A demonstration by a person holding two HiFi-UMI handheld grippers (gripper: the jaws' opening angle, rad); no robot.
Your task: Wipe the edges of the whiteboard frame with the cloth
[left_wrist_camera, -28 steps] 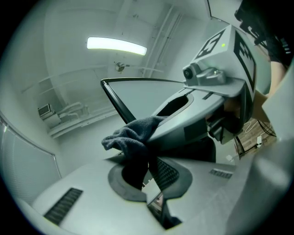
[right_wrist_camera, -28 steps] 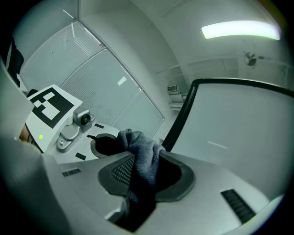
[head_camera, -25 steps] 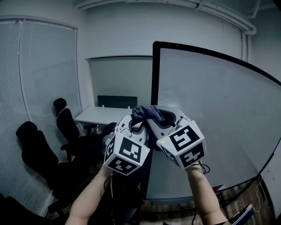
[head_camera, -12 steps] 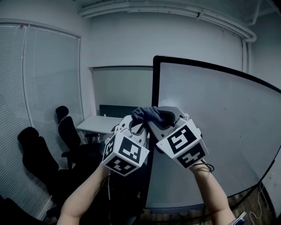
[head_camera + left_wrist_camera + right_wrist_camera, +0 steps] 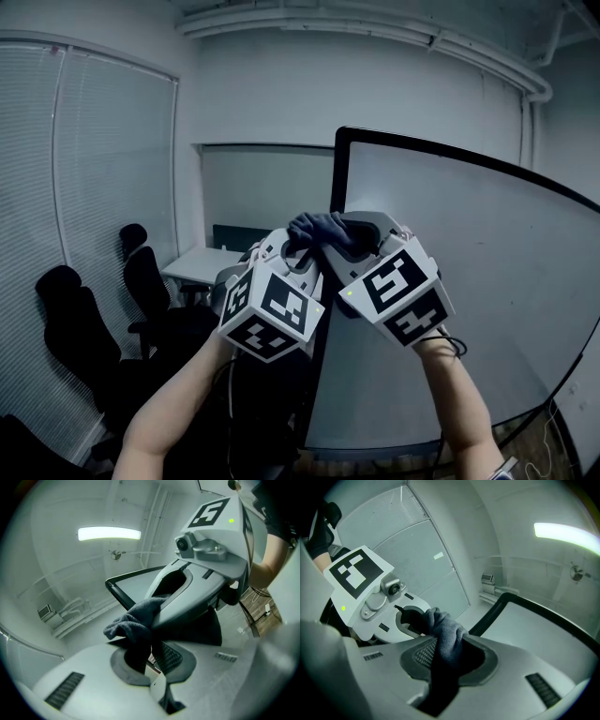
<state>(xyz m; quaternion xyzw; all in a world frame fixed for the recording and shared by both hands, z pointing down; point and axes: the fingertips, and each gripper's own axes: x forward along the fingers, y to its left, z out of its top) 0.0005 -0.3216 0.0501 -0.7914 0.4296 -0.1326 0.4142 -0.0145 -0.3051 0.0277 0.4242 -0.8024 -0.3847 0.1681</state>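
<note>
Left gripper (image 5: 152, 651), right gripper (image 5: 443, 658) clamp cloth (image 5: 317, 227), covering whiteboard frame (image 5: 338, 173) edge.

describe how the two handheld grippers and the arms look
The left gripper and right gripper are white moulded plastic shells with dark ribbed pads. Each carries a white cube of black square markers; the right one shows a green light. A dark cable loops at the right wrist. No sleeves show.

Dim, cool grey light fills the room, coming from a ceiling strip light (image 5: 108, 534) that burns out white in both gripper views. Those views bow strongly, darkening at their corners. Nearest surfaces blur, and the cloth (image 5: 445, 634) seems to lose its lower folds in shadow.
</note>
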